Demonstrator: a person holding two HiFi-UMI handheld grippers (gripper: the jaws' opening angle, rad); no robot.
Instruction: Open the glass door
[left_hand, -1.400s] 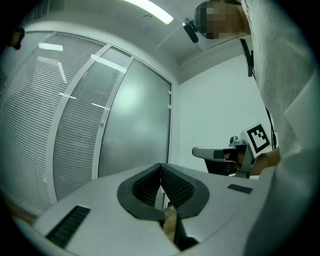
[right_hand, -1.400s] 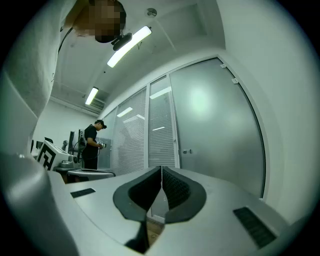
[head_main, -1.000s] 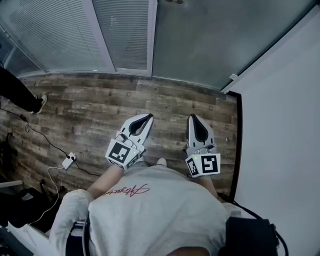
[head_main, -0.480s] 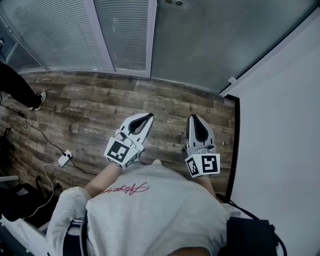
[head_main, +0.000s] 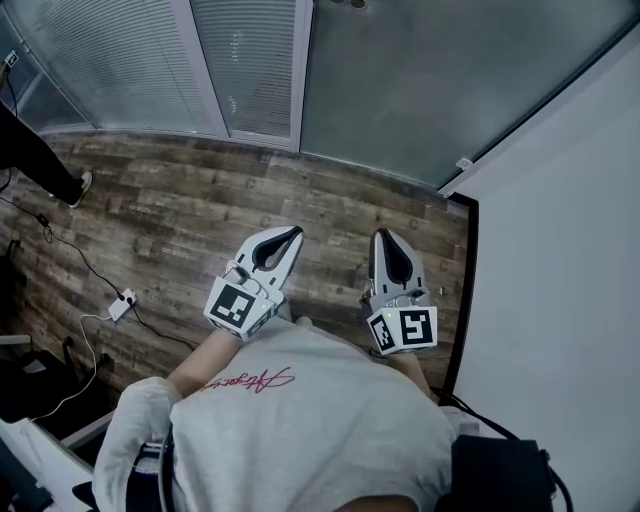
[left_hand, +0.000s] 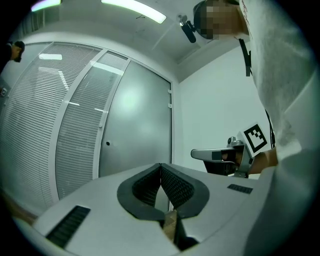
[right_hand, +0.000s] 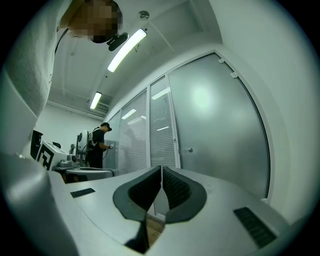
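The frosted glass door (head_main: 430, 80) stands shut ahead of me, beyond the wooden floor (head_main: 180, 210). In the right gripper view the door (right_hand: 220, 125) carries a small round lock (right_hand: 189, 149) at its left edge; the left gripper view shows the same lock (left_hand: 107, 144). My left gripper (head_main: 290, 233) and right gripper (head_main: 385, 236) are held level side by side in front of my body, well short of the door. Both are shut, and nothing is between their jaws. From the side, the left gripper view shows the right gripper (left_hand: 193, 154).
Glass panels with slatted blinds (head_main: 100, 70) run to the left of the door. A white wall (head_main: 560, 250) closes the right side. A power strip with cable (head_main: 120, 303) lies on the floor at left. Another person in black (right_hand: 97, 145) stands by the blinds.
The view has shifted a little: the power strip and cable have slid to the left and up in the head view. Both grippers keep their pose with jaws shut.
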